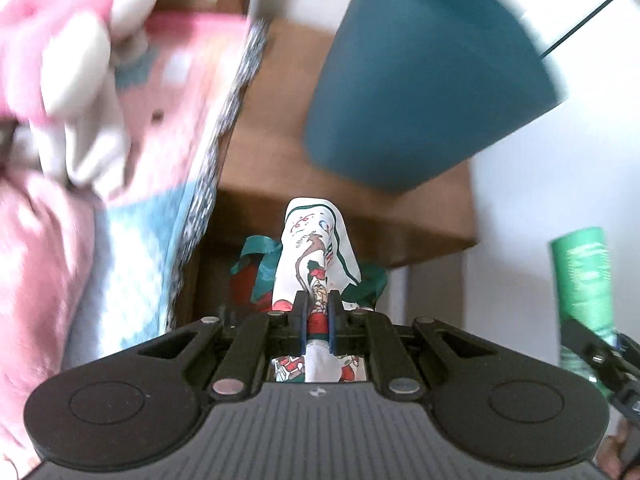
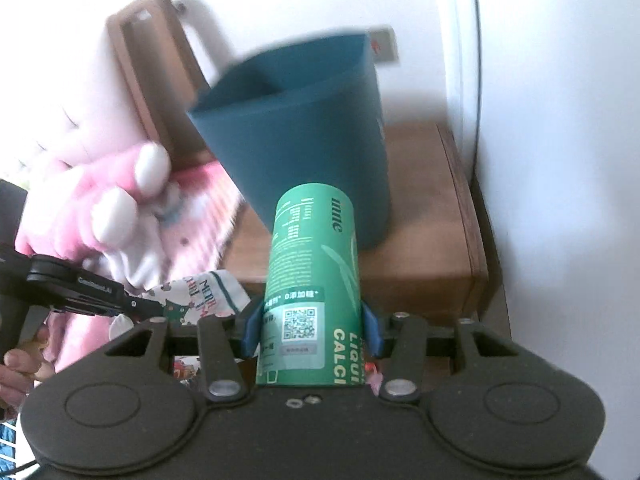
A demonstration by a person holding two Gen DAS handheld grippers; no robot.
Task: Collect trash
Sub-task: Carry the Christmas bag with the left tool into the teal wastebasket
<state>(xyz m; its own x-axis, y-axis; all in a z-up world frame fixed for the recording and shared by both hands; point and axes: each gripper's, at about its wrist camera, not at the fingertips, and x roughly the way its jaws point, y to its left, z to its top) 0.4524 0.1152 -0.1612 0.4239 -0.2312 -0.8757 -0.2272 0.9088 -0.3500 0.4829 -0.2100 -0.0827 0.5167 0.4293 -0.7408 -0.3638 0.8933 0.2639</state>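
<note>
My left gripper [image 1: 318, 300] is shut on a white Christmas-print wrapper [image 1: 316, 240] with green ribbon, held up in front of a wooden nightstand [image 1: 264, 152]. My right gripper [image 2: 310, 320] is shut on a green cardboard tube [image 2: 312, 264], which points up at the teal bin [image 2: 304, 128] standing on the nightstand [image 2: 432, 240]. The bin also shows in the left wrist view [image 1: 424, 80], above the wrapper. The tube also shows at the right edge of the left wrist view [image 1: 584, 276]. The left gripper with the wrapper [image 2: 200, 292] shows at the left of the right wrist view.
A bed with a pink and blue blanket [image 1: 140, 160] and a pink plush toy [image 1: 60, 60] lies to the left of the nightstand. A brown headboard [image 2: 152, 68] and a white wall [image 2: 540, 120] stand behind. A black cable [image 2: 476, 60] runs down the wall.
</note>
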